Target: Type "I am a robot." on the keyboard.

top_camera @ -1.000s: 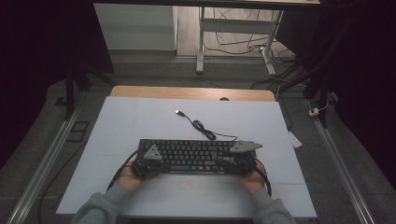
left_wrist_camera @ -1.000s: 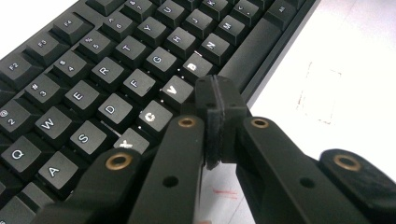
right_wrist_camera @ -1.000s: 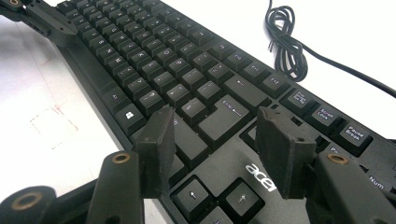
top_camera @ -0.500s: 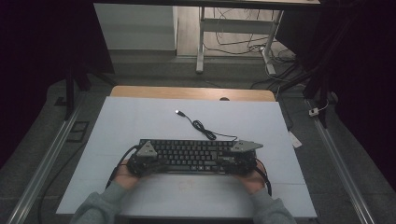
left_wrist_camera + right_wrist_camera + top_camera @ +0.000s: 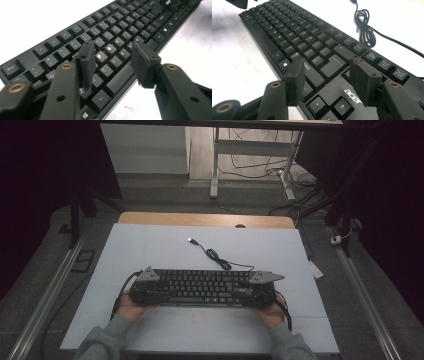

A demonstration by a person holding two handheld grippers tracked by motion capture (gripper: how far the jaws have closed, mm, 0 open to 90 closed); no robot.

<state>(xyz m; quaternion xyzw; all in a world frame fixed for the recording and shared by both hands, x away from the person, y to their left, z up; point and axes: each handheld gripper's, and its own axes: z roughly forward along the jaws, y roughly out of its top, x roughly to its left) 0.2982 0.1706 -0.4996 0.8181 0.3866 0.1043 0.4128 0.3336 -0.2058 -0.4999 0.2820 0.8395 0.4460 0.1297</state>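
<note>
Shift: left gripper [image 5: 150, 292] edged slightly rightward over keyboard [image 5: 202, 287] | lower-centre of frame | right gripper [image 5: 257, 292]; both jaws gaped, empty | rigid, light, keys fragile | grip end edges

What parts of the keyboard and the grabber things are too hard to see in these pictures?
- Keyboard key letters: too small in the high view.
- Its bottom-left keys: hidden behind the left gripper jaws in the left gripper view.
- Some arrow keys: cut off by the bottom edge in the right gripper view.
- Cable plug: cut off by the top edge there.
- Right gripper contact with the keyboard: cannot tell.
</note>
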